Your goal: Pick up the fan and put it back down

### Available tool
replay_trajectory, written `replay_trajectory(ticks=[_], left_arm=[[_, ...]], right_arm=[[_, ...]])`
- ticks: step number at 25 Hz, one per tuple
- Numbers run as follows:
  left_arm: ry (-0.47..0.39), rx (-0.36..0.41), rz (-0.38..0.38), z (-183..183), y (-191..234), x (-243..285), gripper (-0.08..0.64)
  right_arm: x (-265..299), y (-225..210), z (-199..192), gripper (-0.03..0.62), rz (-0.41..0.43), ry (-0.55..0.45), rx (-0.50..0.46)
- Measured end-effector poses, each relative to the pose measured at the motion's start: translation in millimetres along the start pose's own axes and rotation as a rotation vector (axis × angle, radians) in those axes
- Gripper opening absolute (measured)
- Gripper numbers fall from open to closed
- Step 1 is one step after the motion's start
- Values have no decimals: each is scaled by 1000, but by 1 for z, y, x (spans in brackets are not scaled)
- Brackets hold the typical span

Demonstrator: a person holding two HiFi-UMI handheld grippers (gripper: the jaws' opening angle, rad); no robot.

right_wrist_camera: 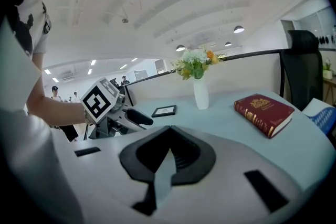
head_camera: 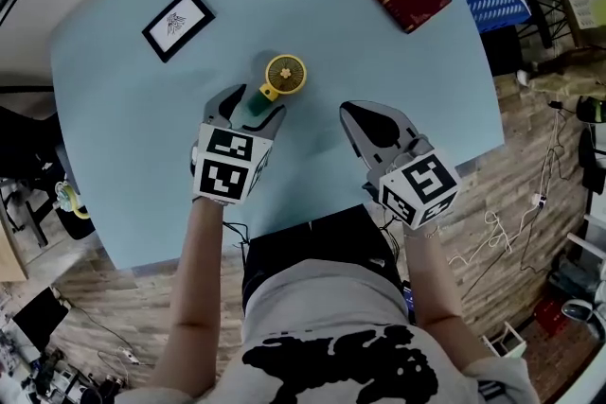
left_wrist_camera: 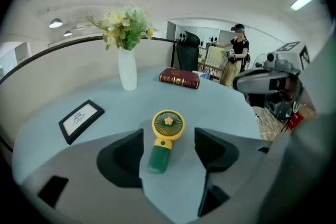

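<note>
Two grippers we hold: left gripper wide open over the lying fan, right gripper closed on nothing.

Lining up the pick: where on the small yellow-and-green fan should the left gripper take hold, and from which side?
Take the green handle of the fan, not the round yellow head: it is narrow and straight-sided. The fan lies flat on the table, handle toward you, so come from above; the open left gripper hangs over it.
</note>
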State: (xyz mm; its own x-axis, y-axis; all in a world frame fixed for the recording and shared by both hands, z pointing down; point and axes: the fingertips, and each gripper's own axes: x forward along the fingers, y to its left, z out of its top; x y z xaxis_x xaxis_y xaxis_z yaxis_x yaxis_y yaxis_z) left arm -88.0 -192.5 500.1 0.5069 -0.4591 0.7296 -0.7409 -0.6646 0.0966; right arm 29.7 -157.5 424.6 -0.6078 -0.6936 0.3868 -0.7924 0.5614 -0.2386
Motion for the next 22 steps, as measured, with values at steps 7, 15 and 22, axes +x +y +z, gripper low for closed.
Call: replay_trajectory(ticks=[7,15,22], left_arm=[[-138,-87,25,21,5,-47,206],[-274,-26,107,49,10,-90,51],[-383,-30,108,59,5,-121,11]], right_arm=[[-6,14,24,5,22,-36,-59],[-13,29,49,5,54,-74,-115],[-17,45,63,5,82,-96,-149]])
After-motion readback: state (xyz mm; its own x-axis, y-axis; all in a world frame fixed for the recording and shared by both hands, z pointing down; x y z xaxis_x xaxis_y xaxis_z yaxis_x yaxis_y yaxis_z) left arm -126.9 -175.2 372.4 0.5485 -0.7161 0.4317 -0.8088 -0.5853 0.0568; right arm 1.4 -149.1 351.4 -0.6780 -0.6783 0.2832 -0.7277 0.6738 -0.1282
